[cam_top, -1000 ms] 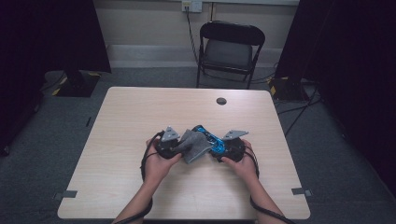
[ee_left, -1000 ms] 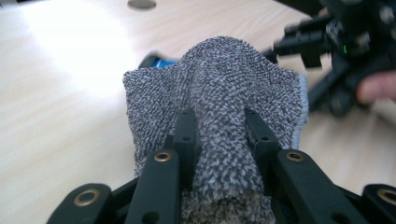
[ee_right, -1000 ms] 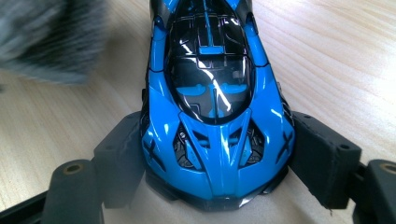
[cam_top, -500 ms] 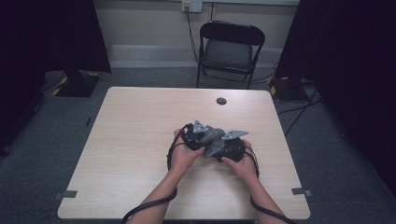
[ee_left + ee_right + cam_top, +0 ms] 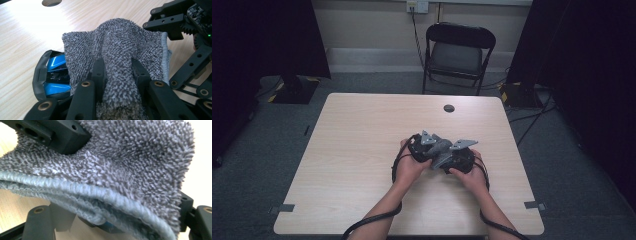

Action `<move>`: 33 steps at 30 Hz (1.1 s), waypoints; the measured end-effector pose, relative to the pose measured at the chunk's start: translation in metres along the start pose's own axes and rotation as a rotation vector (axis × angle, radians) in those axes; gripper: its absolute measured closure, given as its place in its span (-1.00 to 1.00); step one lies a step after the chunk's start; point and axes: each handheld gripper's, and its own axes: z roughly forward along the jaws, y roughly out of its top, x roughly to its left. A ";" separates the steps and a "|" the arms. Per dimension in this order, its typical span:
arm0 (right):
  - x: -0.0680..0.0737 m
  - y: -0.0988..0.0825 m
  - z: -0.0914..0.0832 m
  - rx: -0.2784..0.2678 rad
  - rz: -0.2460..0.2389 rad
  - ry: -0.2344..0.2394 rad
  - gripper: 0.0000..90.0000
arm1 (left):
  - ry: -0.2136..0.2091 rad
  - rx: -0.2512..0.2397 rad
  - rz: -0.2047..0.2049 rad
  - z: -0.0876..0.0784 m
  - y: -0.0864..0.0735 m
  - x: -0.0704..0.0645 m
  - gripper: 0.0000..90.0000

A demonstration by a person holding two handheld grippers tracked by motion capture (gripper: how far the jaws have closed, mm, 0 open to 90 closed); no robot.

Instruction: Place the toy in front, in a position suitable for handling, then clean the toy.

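Grey terry cloth (image 5: 117, 47) lies bunched between the two grippers, a little toward the person from the round dark hole (image 5: 449, 108) in the wooden table (image 5: 357, 145). In the left gripper view, the left gripper (image 5: 117, 72) has its two black jaws closed tight on a raised fold of the cloth, the pile squeezed into a ridge between them. Under the cloth's left edge, a blue and black object (image 5: 53, 75) with a dark rim peeks out on the table; what it is I cannot tell. The right gripper (image 5: 459, 159) sits just beside the left one, nearer the table's right edge than the hole is, with the cloth draped over its front. In the right gripper view the cloth's hemmed edge (image 5: 100, 195) runs across close to the camera and hides the jaw tips, so how far that gripper is open cannot be told. A folding chair (image 5: 459, 50) stands beyond the table, past the hole.
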 end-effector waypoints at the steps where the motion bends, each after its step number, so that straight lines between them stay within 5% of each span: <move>1: 0.000 0.000 0.000 0.000 0.000 0.000 -0.45 | 0.000 0.000 0.000 0.000 0.000 0.000 0.55; 21: 0.000 0.000 0.000 -0.001 -0.002 -0.001 -0.45 | 0.022 0.007 0.016 0.000 -0.001 0.003 0.55; 33: 0.000 0.000 0.000 0.000 -0.002 -0.001 -0.45 | 0.077 0.032 0.025 -0.004 -0.002 0.020 0.55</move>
